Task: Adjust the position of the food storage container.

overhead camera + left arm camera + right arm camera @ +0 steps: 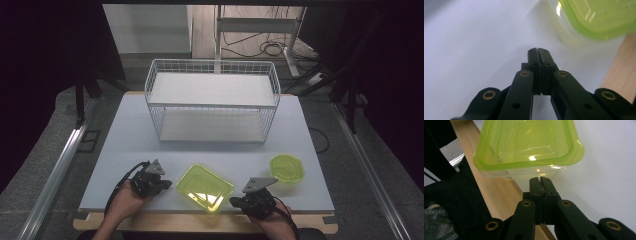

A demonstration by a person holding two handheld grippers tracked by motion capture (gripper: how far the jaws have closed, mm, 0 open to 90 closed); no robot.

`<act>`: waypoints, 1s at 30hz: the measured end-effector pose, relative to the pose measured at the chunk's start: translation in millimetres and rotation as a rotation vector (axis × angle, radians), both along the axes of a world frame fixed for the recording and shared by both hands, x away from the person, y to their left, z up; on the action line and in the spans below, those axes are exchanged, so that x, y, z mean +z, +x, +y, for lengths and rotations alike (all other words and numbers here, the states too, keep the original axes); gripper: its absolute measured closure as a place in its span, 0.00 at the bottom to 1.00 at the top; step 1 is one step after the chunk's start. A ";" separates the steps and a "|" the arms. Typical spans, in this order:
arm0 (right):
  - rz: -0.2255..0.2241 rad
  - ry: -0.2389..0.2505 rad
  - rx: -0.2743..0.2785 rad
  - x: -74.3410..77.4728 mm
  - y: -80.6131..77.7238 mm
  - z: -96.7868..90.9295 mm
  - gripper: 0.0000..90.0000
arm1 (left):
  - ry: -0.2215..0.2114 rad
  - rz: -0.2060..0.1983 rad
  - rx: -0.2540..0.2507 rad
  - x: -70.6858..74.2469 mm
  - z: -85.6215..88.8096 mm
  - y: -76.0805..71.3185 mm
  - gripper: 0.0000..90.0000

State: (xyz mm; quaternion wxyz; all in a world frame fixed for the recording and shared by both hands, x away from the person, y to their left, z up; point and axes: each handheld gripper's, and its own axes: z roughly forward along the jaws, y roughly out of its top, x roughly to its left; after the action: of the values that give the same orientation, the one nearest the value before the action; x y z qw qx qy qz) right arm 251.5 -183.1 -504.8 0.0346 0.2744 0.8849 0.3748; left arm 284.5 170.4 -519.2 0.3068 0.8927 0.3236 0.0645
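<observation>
A rectangular container with a lime-green lid is sitting near the front edge of the white table, between the two grippers. The left gripper is lying just to its left with its jaws pressed together on nothing; in the left gripper view the closed tips are pointing past the container's corner. The right gripper is sitting just beside the container's near right corner, jaws likewise closed and empty, its tips almost against the clear wall. A smaller round lime-green container is resting to the right, and a white wire two-tier rack is standing farther back.
</observation>
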 end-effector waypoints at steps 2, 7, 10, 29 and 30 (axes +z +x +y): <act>0.010 -0.005 -0.002 -0.8 0.1 1.8 0.97 | -0.002 -0.005 -0.006 -0.1 -2.5 2.2 0.99; 0.009 -0.025 0.018 -4.0 3.5 11.4 0.97 | -0.061 -0.003 -0.022 0.0 -12.2 -2.7 0.98; 0.000 -0.029 0.010 -1.2 8.0 11.9 0.97 | -0.051 0.001 -0.028 -1.4 -15.1 -3.6 0.97; 0.000 -0.062 -0.047 -0.2 62.8 10.3 0.96 | -0.051 0.004 -0.050 -2.0 -31.8 -16.6 0.98; 0.001 -0.065 -0.047 -0.7 63.7 10.6 0.96 | -0.052 0.002 -0.052 -1.5 -32.5 -17.9 0.98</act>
State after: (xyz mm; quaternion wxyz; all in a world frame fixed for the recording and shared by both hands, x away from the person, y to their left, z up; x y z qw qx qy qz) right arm 315.2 -172.5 -505.5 0.0519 0.2939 0.8900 0.3448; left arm 266.6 138.0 -520.8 0.3313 0.8926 0.3020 0.0473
